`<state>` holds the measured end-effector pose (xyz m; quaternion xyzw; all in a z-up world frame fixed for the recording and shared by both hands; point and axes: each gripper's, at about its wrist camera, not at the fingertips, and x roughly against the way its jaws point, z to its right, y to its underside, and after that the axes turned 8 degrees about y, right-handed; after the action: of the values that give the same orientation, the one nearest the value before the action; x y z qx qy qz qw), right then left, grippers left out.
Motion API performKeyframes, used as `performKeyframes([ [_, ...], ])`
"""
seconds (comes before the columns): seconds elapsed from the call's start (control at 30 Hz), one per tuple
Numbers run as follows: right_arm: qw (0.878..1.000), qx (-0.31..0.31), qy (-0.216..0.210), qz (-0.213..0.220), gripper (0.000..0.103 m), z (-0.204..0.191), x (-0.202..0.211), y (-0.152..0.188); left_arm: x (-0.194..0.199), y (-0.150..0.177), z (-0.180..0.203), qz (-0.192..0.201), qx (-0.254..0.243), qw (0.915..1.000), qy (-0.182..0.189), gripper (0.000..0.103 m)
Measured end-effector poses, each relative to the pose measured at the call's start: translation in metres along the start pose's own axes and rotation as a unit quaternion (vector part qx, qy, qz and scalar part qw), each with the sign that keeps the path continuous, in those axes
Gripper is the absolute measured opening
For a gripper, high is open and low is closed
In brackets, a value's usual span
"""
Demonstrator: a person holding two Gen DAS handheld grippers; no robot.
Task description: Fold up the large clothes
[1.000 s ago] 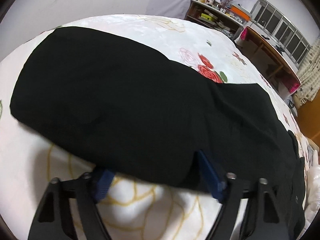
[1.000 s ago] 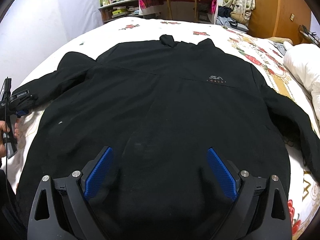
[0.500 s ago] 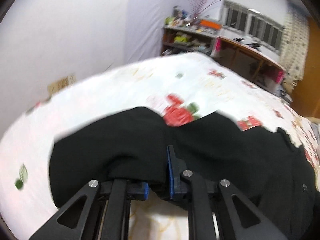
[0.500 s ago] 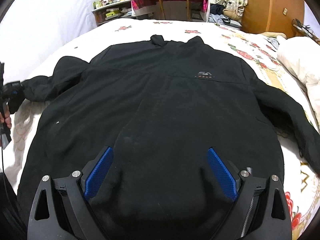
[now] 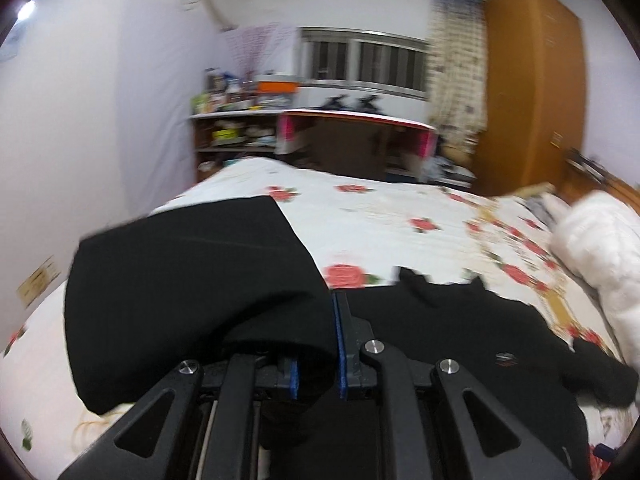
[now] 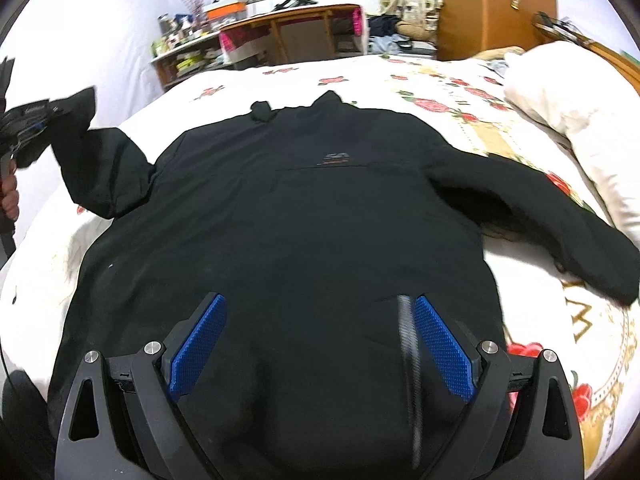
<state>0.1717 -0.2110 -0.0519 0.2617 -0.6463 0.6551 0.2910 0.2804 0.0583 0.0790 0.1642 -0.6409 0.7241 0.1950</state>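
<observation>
The black jacket (image 6: 288,232) lies spread face-up on the bed (image 6: 480,92). The left gripper (image 5: 334,344) is clenched on its sleeve cuff (image 5: 192,280), lifted clear; the right gripper (image 6: 316,344) hovers released above the hem. Blur hides the grip's depth, probably shallow, so carry the sleeve slowly across the chest, laying it flat.

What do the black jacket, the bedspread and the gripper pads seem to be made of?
Jacket: probably soft matte synthetic fabric; it drapes and creases without shine.
Bedspread: thin printed cloth, likely cotton or polyester, with red roses.
Pads: blue rubber or plastic, judging by the ridged grid texture.
</observation>
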Motion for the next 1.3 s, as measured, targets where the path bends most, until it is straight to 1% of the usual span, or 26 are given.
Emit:
performKeyframes([
  [0.13, 1.0, -0.018, 0.009, 0.0, 0.095, 0.019, 0.003, 0.008, -0.022, 0.004, 0.056, -0.02, -0.039, 0.9979, 0.048, 0.014],
  [0.27, 0.999, -0.035, 0.018, -0.002, 0.095, 0.037, 0.005, 0.016, -0.044, 0.024, 0.108, -0.052, -0.069, 0.9924, 0.088, 0.014],
  [0.43, 0.998, -0.053, 0.03, -0.006, 0.095, 0.06, 0.004, 0.024, -0.077, 0.063, 0.153, -0.104, -0.082, 0.9855, 0.107, 0.016],
  [0.5, 0.998, -0.059, 0.035, -0.008, 0.095, 0.066, 0.001, 0.026, -0.091, 0.08, 0.16, -0.128, -0.077, 0.9817, 0.119, 0.024],
  [0.53, 0.997, -0.062, 0.037, -0.009, 0.095, 0.07, -0.001, 0.027, -0.097, 0.086, 0.163, -0.143, -0.07, 0.978, 0.134, 0.043],
  [0.57, 0.997, -0.065, 0.039, -0.01, 0.095, 0.072, -0.003, 0.027, -0.101, 0.094, 0.166, -0.155, -0.064, 0.9742, 0.151, 0.068],
  [0.6, 0.997, -0.066, 0.04, -0.01, 0.095, 0.075, -0.005, 0.028, -0.101, 0.099, 0.17, -0.159, -0.06, 0.9718, 0.164, 0.074],
  [0.67, 0.997, -0.071, 0.041, -0.012, 0.095, 0.08, -0.01, 0.027, -0.095, 0.104, 0.178, -0.15, -0.068, 0.9704, 0.176, 0.083],
  [0.7, 0.996, -0.072, 0.041, -0.014, 0.095, 0.081, -0.013, 0.026, -0.092, 0.105, 0.182, -0.148, -0.072, 0.9692, 0.184, 0.085],
  [0.73, 0.996, -0.073, 0.042, -0.014, 0.095, 0.083, -0.015, 0.025, -0.089, 0.105, 0.185, -0.147, -0.074, 0.9684, 0.188, 0.087],
  [0.83, 0.996, -0.072, 0.044, -0.011, 0.095, 0.084, -0.02, 0.019, -0.074, 0.096, 0.183, -0.135, -0.067, 0.9674, 0.203, 0.087],
  [0.93, 0.997, -0.067, 0.043, -0.005, 0.095, 0.082, -0.026, 0.007, -0.059, 0.085, 0.169, -0.11, -0.066, 0.9716, 0.199, 0.087],
  [1.0, 0.997, -0.064, 0.04, 0.0, 0.095, 0.078, -0.03, -0.001, -0.052, 0.076, 0.153, -0.091, -0.073, 0.9777, 0.174, 0.087],
  [1.03, 0.998, -0.06, 0.036, 0.003, 0.095, 0.075, -0.033, -0.008, -0.054, 0.074, 0.144, -0.087, -0.072, 0.9798, 0.165, 0.087],
  [1.13, 0.998, -0.053, 0.028, 0.011, 0.095, 0.066, -0.044, -0.022, -0.063, 0.072, 0.106, -0.091, -0.06, 0.9864, 0.123, 0.086],
  [1.23, 0.999, -0.049, 0.006, 0.015, 0.095, 0.053, -0.063, -0.043, -0.077, 0.072, 0.054, -0.104, -0.031, 0.9912, 0.077, 0.077],
  [1.3, 0.999, -0.04, -0.004, 0.015, 0.095, 0.043, -0.077, -0.054, -0.082, 0.075, 0.025, -0.104, -0.013, 0.9935, 0.046, 0.076],
])
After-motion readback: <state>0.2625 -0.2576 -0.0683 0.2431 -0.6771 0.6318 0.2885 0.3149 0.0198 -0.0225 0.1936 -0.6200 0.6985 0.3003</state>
